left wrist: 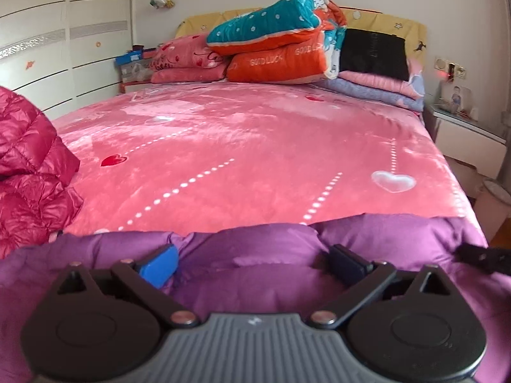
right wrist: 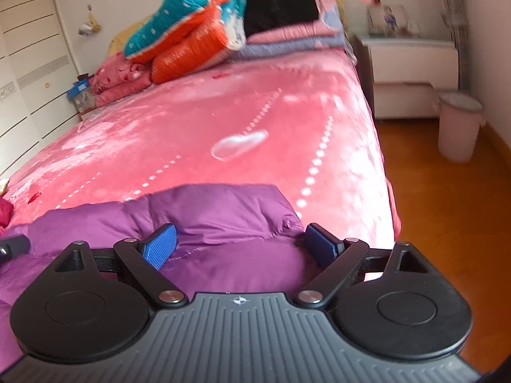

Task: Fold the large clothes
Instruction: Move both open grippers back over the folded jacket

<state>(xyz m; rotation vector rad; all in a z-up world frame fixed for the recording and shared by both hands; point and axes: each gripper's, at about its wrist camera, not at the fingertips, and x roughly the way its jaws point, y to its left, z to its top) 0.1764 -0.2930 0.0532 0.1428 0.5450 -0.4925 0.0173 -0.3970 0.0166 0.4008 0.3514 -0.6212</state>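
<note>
My left gripper hangs low over the purple down jacket, its jaws spread wide with nothing between the blue pads but puffy quilted fabric below them. My right gripper is set the same way, jaws wide apart, above the right end of the purple down jacket, near the stitched seam at its edge. The jacket lies spread across the foot of the bed, on the pink heart-print blanket, its far edge running roughly straight from side to side. At the right margin of the left wrist view a dark fingertip of my other gripper shows just above the purple cloth.

A red down jacket sits crumpled at the left side of the bed, apart from the purple one. At the headboard end a folded teal and orange quilt is stacked on pink pillows, beside a black cushion. A white nightstand stands right of the bed, with a pink waste bin on the orange floor near it.
</note>
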